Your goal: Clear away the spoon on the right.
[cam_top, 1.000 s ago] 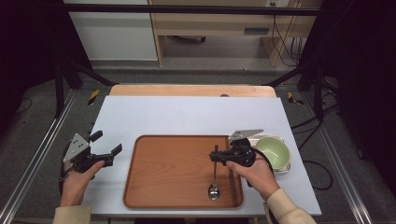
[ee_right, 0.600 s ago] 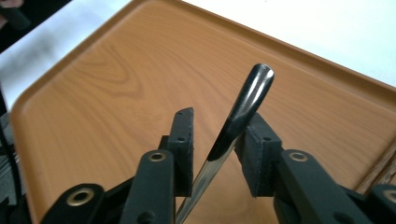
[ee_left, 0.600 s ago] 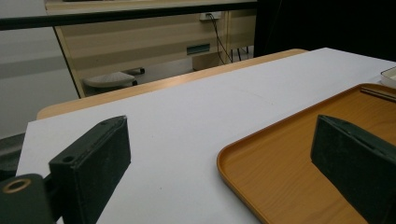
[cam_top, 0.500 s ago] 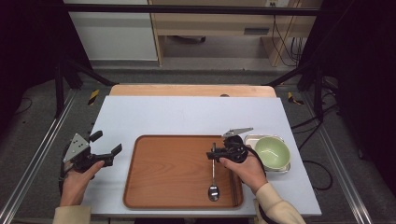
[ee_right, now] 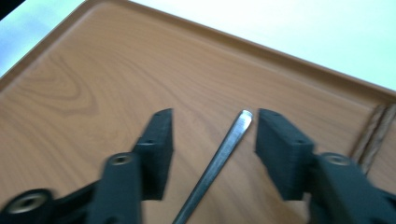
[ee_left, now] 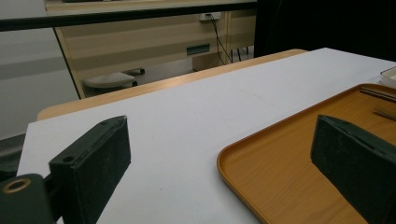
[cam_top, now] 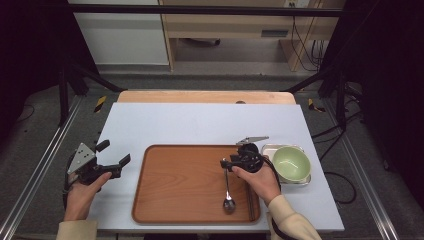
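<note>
Spoon lies low and right of centre in the high view, on the tray beside the chopsticks — thin, stiff, slick metal, best pinched mid-handle. Right gripper has just been opening; its jaws straddle the handle tip without pressing. Left gripper hangs open at far left — bowl right.

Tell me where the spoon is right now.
In the high view, the spoon lies on the wooden tray, right side, beside the chopsticks, its handle between the right gripper's open jaws.
</note>
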The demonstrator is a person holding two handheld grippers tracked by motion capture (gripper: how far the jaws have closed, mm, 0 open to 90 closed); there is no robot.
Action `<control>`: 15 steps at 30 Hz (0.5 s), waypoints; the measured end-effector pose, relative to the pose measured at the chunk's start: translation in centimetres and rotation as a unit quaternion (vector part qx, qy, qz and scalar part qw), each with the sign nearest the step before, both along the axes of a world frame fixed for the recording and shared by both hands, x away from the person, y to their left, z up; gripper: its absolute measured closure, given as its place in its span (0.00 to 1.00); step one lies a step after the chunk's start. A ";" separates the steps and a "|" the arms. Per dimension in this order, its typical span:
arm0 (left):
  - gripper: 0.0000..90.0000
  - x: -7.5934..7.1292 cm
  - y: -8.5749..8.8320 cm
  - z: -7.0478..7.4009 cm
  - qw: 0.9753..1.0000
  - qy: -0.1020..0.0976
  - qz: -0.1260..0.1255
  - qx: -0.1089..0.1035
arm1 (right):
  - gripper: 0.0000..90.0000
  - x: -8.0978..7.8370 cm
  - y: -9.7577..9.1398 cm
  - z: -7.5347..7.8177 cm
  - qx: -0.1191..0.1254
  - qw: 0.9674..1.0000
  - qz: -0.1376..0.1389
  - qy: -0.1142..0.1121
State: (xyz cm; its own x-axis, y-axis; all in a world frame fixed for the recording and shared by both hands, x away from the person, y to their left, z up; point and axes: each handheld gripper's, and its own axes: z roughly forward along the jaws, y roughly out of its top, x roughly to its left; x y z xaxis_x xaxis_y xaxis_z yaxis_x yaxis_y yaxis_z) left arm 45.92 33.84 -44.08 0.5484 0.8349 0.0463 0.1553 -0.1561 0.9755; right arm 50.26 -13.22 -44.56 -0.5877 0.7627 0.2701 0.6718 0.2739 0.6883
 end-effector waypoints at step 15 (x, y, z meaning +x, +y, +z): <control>0.05 -0.1 0.0 0.1 1.000 -0.003 -0.002 0.001 | 0.21 -1.5 -0.4 3.1 -0.010 0.997 -0.021 -0.073</control>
